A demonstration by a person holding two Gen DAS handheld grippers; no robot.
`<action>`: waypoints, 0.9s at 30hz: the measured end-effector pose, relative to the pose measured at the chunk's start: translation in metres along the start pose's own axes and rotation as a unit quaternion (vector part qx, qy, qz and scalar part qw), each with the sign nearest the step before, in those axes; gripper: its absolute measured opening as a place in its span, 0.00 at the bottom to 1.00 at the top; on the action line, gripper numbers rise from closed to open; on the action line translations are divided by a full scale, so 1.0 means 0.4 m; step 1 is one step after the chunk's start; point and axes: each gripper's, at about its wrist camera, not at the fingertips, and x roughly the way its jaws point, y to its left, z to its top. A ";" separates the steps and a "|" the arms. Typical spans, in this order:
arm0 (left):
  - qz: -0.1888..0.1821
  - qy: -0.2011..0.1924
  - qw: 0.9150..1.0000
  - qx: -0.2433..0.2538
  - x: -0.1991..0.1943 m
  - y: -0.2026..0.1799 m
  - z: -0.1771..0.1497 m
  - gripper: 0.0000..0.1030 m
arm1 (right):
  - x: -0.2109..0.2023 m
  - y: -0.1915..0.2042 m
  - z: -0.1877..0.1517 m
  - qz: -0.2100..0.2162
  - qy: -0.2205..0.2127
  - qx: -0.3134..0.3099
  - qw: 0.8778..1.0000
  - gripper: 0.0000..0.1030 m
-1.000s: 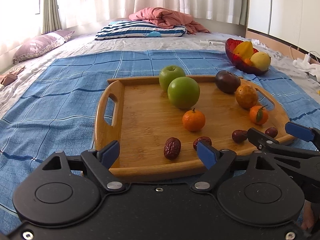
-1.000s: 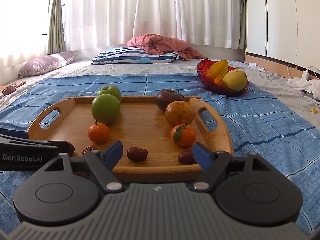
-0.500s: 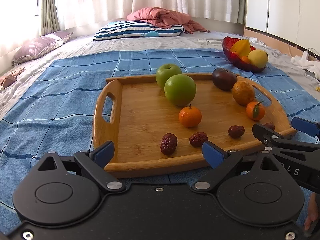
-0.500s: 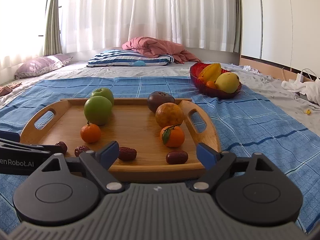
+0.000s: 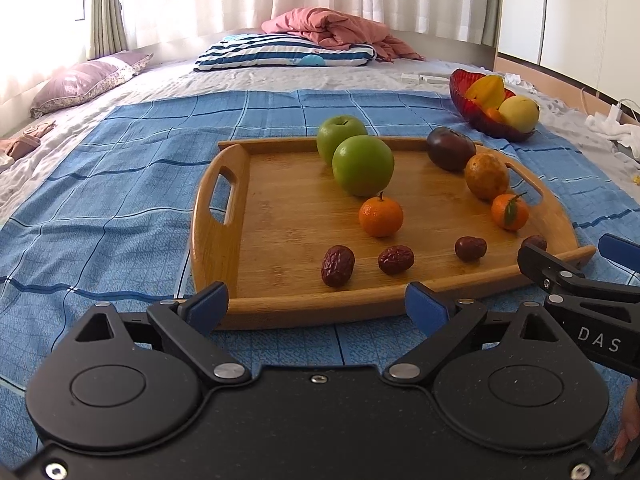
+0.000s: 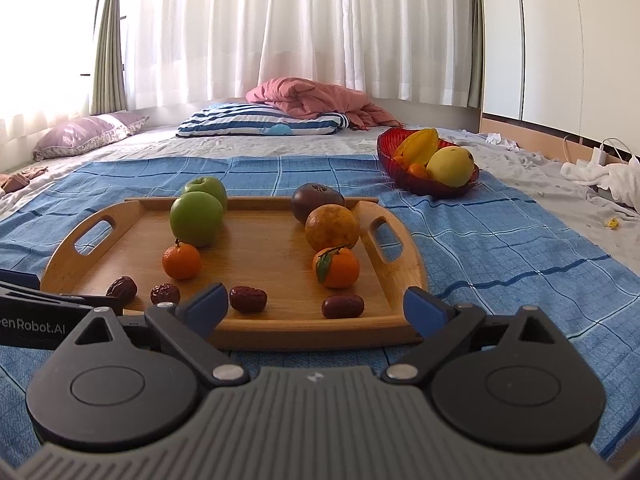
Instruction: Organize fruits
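A wooden tray [image 5: 280,216] lies on a blue checked cloth. On it are two green apples [image 5: 363,165], two tangerines [image 5: 380,216], a yellow-orange fruit [image 5: 486,176], a dark purple fruit [image 5: 450,148] and several red dates [image 5: 338,265]. The tray also shows in the right wrist view [image 6: 260,252]. My left gripper [image 5: 316,306] is open and empty just short of the tray's near edge. My right gripper [image 6: 316,306] is open and empty at the same edge, further right; it shows in the left wrist view [image 5: 576,264].
A red glass bowl [image 6: 428,184] with a star fruit, a yellow fruit and small oranges stands beyond the tray on the right. Pillows [image 6: 260,124] and a pink blanket lie at the bed's far end. White clothes and cables [image 6: 600,168] lie at the right.
Both grippers have drawn back from the tray and risen a little. The fruits have not moved. Both stay open.
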 end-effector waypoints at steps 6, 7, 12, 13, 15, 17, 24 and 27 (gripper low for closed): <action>0.011 0.005 1.000 -0.002 -0.005 -0.002 -0.019 0.92 | -0.003 -0.013 -0.019 -0.003 0.010 0.005 1.000 0.99; 0.013 0.005 1.000 -0.002 -0.006 -0.003 -0.022 0.92 | -0.003 -0.015 -0.023 -0.004 0.012 0.006 1.000 0.99; 0.022 0.008 1.000 -0.006 -0.006 -0.010 -0.041 0.92 | -0.002 -0.026 -0.041 -0.011 0.023 0.001 1.000 1.00; 0.024 0.010 1.000 -0.006 -0.005 -0.012 -0.044 0.93 | -0.002 -0.028 -0.044 -0.013 0.025 -0.001 1.000 1.00; 0.026 0.014 1.000 -0.007 -0.002 -0.015 -0.051 0.93 | -0.002 -0.031 -0.049 -0.015 0.028 -0.003 0.999 1.00; 0.025 0.018 0.999 -0.008 0.002 -0.017 -0.056 0.93 | 0.000 -0.035 -0.056 -0.016 0.034 -0.005 0.999 1.00; 0.021 0.029 0.999 0.001 0.015 -0.031 -0.074 0.93 | 0.012 -0.040 -0.076 -0.019 0.054 -0.002 0.998 1.00; 0.023 0.032 0.999 0.004 0.023 -0.036 -0.078 0.93 | 0.019 -0.040 -0.081 -0.016 0.063 -0.005 0.998 1.00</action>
